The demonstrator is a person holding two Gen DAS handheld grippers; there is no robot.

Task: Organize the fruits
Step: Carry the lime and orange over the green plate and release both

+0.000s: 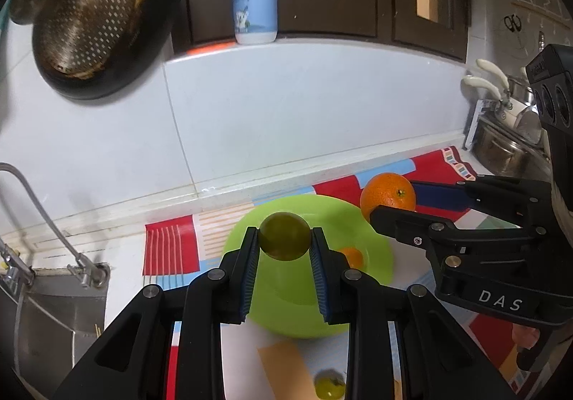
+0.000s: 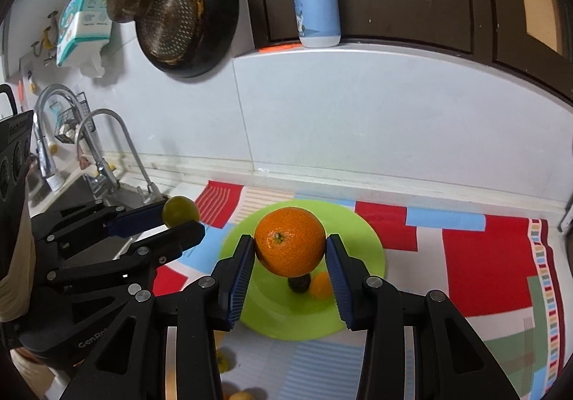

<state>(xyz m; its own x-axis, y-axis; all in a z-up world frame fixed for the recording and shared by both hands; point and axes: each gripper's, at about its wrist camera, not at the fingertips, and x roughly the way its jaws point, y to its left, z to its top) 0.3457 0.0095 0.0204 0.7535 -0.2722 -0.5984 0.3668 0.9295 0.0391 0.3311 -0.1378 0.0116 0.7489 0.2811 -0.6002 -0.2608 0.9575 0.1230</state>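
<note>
1. Round green fruit point(image 1: 285, 236) sits clamped between the left gripper point(image 1: 285, 246) jaws, above the lime-green plastic plate point(image 1: 372, 249).
2. Round orange citrus fruit point(image 2: 290, 246) is held by the right gripper point(image 2: 290, 256), also over the plate.
3. A small orange fruit point(image 2: 319, 284) and a dark fruit point(image 2: 299, 284) lie on the plate, which rests on a patchwork cloth point(image 2: 483, 256).
</note>
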